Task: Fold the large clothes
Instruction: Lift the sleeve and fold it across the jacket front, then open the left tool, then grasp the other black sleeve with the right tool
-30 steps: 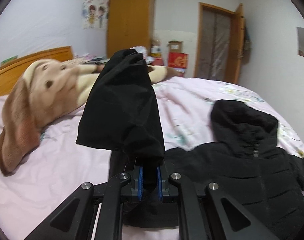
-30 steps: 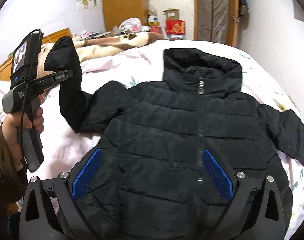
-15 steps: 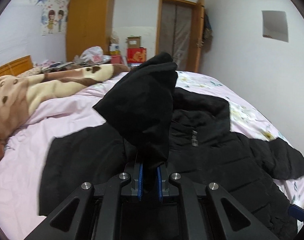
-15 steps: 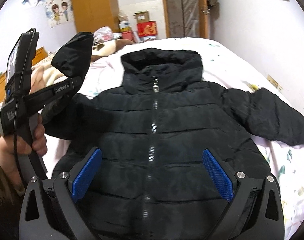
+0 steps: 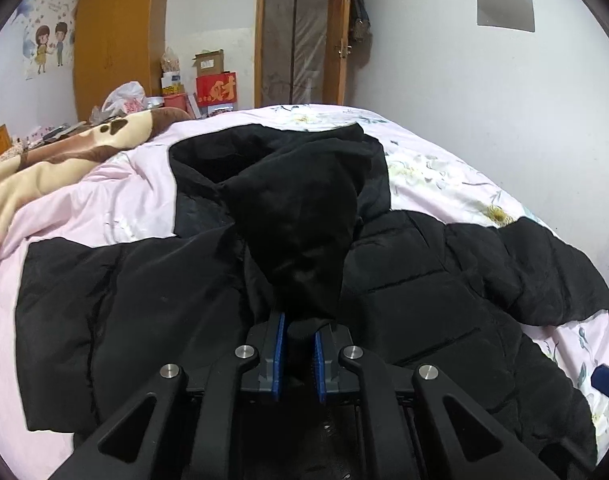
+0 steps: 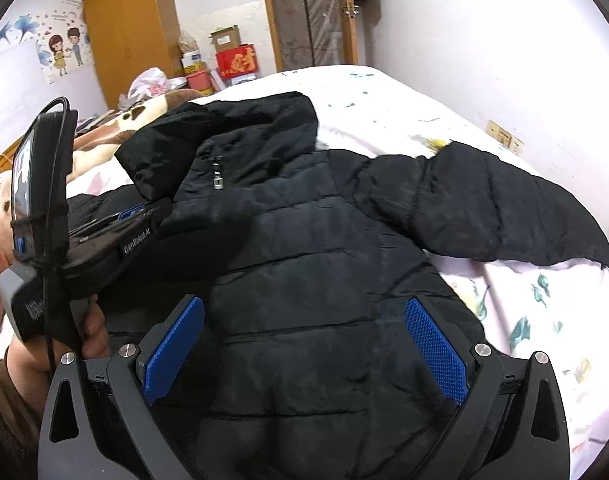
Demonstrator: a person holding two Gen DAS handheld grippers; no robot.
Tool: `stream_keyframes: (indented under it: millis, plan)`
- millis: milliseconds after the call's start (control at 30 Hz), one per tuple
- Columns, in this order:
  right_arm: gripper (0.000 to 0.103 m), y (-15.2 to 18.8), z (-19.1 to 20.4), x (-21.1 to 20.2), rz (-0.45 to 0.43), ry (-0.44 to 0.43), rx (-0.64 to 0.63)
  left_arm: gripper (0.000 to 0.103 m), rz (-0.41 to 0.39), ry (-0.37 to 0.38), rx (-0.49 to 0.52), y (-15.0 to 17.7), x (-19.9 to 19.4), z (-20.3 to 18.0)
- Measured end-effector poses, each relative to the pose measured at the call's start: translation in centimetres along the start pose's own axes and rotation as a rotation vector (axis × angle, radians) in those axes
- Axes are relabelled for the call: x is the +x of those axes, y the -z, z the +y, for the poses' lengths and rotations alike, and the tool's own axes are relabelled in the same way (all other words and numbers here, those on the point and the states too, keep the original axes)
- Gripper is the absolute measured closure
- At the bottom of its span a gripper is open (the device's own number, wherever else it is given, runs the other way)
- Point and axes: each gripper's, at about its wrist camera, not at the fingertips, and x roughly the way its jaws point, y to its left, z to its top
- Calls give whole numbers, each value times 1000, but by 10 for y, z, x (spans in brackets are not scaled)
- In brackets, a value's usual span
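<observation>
A black hooded puffer jacket (image 6: 324, 280) lies face up on the pink bed, zipper closed; it also shows in the left wrist view (image 5: 444, 300). My left gripper (image 5: 298, 354) is shut on the jacket's left sleeve (image 5: 300, 216) and holds it over the jacket's chest, the cuff pointing at the hood (image 5: 208, 156). From the right wrist view the left gripper (image 6: 132, 216) sits over the jacket's left side. My right gripper (image 6: 304, 344) is open and empty above the jacket's lower front. The other sleeve (image 6: 504, 208) lies spread out to the right.
A brown and cream blanket (image 5: 64, 152) lies on the bed's far left. The pink floral bedsheet (image 5: 444, 168) surrounds the jacket. A wooden wardrobe (image 5: 116, 40), boxes (image 5: 216, 84) and a door (image 5: 300, 36) stand beyond the bed. A wall runs along the right.
My left gripper has carried the sleeve from the left of the jacket rightwards across and lower over its chest. The right gripper has stayed open, shifting its view slightly left.
</observation>
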Motion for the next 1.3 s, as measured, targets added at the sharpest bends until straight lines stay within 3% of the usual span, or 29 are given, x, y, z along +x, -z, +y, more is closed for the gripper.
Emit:
stream_keyframes:
  millis: [67,100,133,167,233,267,467,633,767,833,867,933,1000,1033,1100,1200,1300]
  plan:
    - [2,0,-4,5,11,9,5,89,33,29,-6,2,10,0]
    - [2,-1,-6,7,16,11,10,81,45,50,-13,3,12,1]
    - [2,-1,-9,10,19,9,15,69,53,71,-16,5,15,3]
    - [2,-2,-10,12,21,10,18,62,55,76,-19,5,15,4]
    - [2,-4,-11,13,20,14,15,33,30,127,-26,5,8,11]
    - [2,-5,-11,14,19,14,15,30,15,146,-22,5,2,14]
    - [2,-23,-4,26,13,-29,17,26,-45,158,46,-5,-39,37]
    - [2,-41,19,67,64,-62,-15,23,-33,38,-90,-9,-67,101]
    - [2,-48,41,109,128,-108,-63,22,4,-103,-135,-2,-75,144]
    - [3,-48,51,125,153,-89,-98,22,39,-142,-161,4,-71,165]
    - [8,-47,55,132,159,-84,-115,22,44,-151,-169,6,-70,170]
    - [33,-45,61,145,187,-78,-120,22,81,-175,-191,12,-62,183]
    - [67,-41,64,153,215,-84,-106,22,104,-173,-214,18,-56,191]
    - [71,-41,64,154,220,-96,-106,22,114,-172,-218,21,-53,192]
    - [97,-40,66,152,207,-101,-117,22,122,-179,-213,23,-48,191]
    - [98,-46,60,135,156,-122,-93,22,114,-185,-188,22,-45,182]
    - [98,-57,54,111,74,-86,-106,22,117,-187,-167,18,-39,174]
